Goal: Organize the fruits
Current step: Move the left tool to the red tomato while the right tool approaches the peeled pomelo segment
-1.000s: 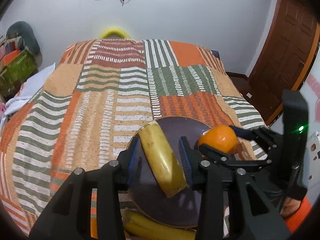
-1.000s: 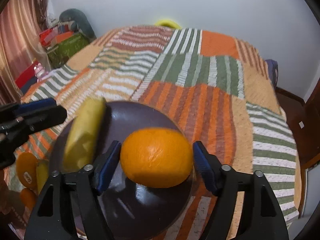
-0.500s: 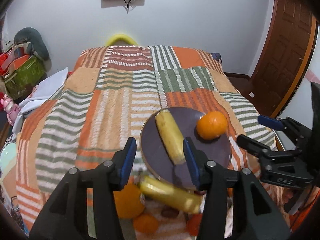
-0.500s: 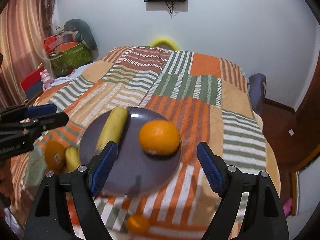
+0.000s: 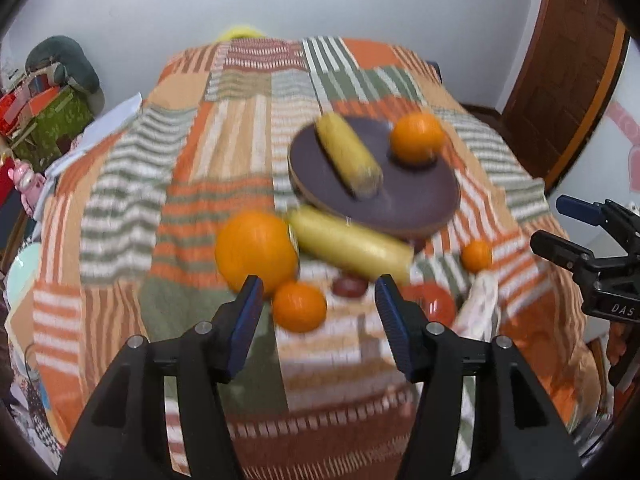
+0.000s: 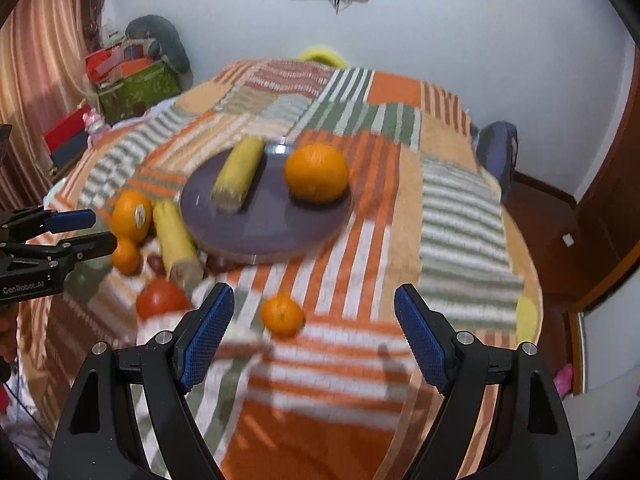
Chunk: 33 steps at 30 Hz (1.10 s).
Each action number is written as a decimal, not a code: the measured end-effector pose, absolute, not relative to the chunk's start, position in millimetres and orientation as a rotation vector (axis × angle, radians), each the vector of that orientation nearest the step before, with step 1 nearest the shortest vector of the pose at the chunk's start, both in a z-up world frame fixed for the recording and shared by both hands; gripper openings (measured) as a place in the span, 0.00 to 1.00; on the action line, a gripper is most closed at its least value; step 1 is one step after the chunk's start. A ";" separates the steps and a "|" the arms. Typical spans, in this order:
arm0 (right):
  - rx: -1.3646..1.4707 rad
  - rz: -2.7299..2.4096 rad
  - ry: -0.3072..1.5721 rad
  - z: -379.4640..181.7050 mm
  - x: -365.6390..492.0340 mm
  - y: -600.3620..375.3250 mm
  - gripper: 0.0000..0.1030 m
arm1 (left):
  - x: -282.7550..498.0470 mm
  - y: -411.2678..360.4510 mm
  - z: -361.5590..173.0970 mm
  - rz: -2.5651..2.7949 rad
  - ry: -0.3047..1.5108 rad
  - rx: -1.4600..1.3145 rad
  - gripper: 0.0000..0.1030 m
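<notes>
A dark round plate (image 5: 408,196) (image 6: 276,224) lies on the striped bedspread and holds a banana (image 5: 347,154) (image 6: 239,173) and an orange (image 5: 417,137) (image 6: 317,172). In front of the plate lie a second banana (image 5: 352,246) (image 6: 176,240), a large orange (image 5: 256,250) (image 6: 132,214), small oranges (image 5: 299,306) (image 6: 282,315), a tomato (image 6: 162,298) and dark small fruits (image 5: 350,286). My left gripper (image 5: 318,320) is open and empty above the loose fruit. My right gripper (image 6: 310,332) is open and empty, back from the plate.
The patchwork bedspread (image 6: 460,208) covers a bed with a drop at its right edge. Boxes and a green bag (image 6: 136,84) stand at the left wall. A wooden door (image 5: 568,80) is on the right. A white patterned cloth (image 5: 478,308) lies by the tomato.
Both grippers let go of the banana and the orange on the plate and have pulled back and up. The loose fruit in front of the plate has come into view.
</notes>
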State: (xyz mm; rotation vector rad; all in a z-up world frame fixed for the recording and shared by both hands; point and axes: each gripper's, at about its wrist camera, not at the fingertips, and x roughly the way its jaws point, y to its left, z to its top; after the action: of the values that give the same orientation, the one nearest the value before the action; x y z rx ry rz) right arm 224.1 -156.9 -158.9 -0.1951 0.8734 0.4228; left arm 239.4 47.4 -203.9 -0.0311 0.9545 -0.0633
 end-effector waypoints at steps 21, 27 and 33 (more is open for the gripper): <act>-0.197 0.442 0.974 -198.9 207.5 -147.0 0.78 | 223.9 -11.7 -247.7 -0.240 1.095 -0.022 0.64; -0.140 0.437 0.971 -188.2 207.8 -159.5 0.78 | 224.6 -22.9 -245.2 -0.235 1.073 -0.005 0.64; -0.079 0.491 0.992 -184.3 204.0 -147.6 0.80 | 213.1 5.0 -229.6 -0.199 1.023 -0.027 0.64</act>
State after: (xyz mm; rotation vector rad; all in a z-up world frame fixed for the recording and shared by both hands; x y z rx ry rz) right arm 204.0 -147.6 -184.3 -0.0795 0.9923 0.4908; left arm 213.1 5.0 -229.6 -0.0266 1.0233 -0.1986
